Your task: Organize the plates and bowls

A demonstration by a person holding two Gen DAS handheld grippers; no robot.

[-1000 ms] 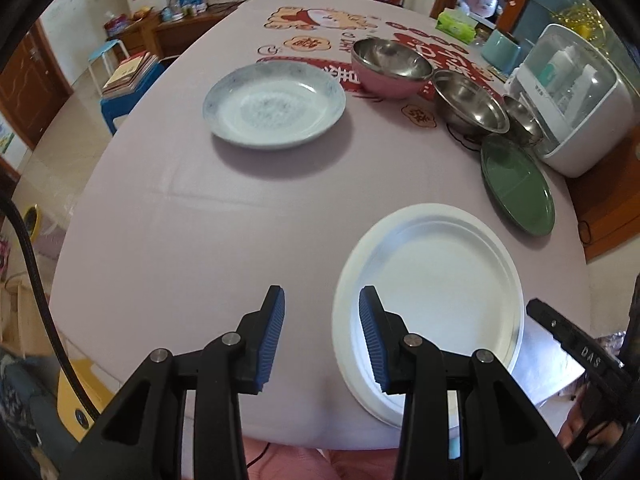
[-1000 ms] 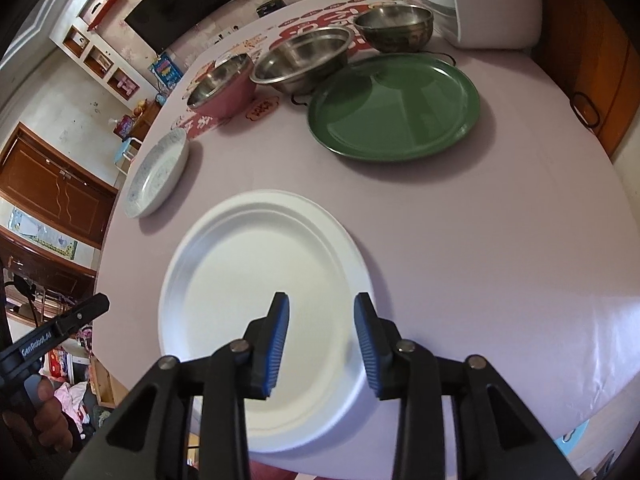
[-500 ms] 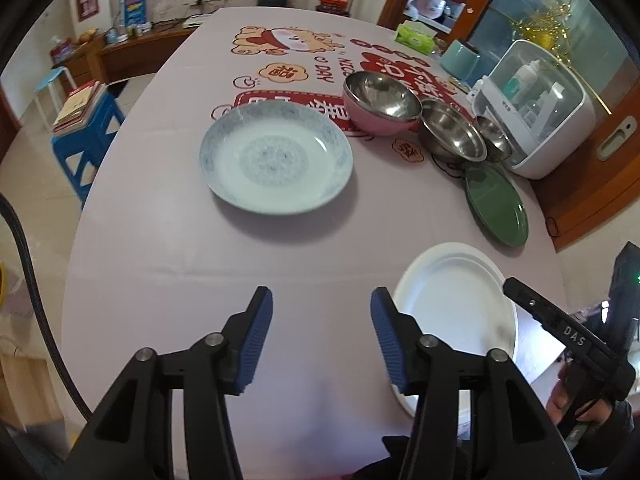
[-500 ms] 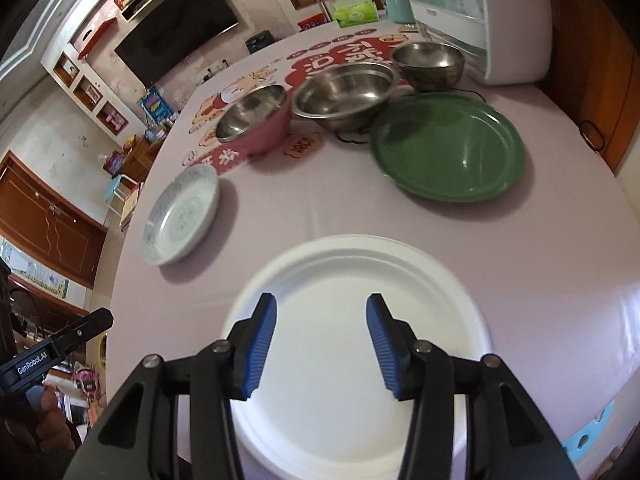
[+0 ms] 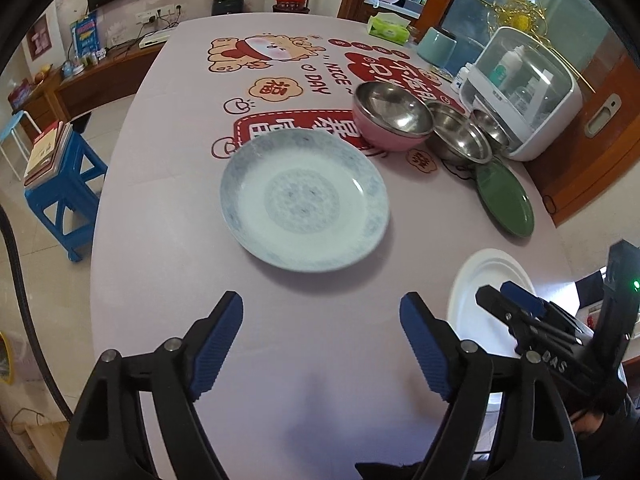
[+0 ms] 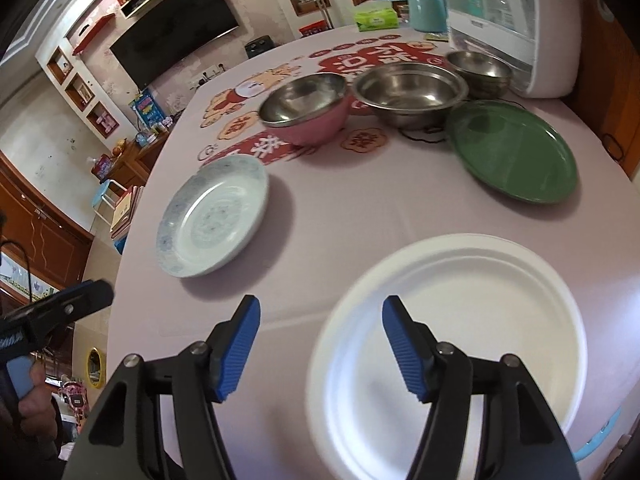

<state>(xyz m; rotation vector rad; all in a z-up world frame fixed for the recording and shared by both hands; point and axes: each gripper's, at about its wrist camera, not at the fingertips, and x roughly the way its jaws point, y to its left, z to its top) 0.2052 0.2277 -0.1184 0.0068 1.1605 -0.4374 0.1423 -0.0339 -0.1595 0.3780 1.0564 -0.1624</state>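
Plates [image 5: 304, 204] flat, rims upward

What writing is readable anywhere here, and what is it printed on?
"NICE DAY": on the tablecloth, beside the cartoon bear.
"DAS": on the right gripper, along its black body.
"福": on the tablecloth, in an orange cloud badge.
Large Chinese characters in the tablecloth's red panels: partly hidden by dishes, not readable in full.
Tissue box label and blue poster: too small to read.

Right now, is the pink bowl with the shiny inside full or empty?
Empty: the pink steel-lined bowl shows only bare shiny metal inside, in both views.
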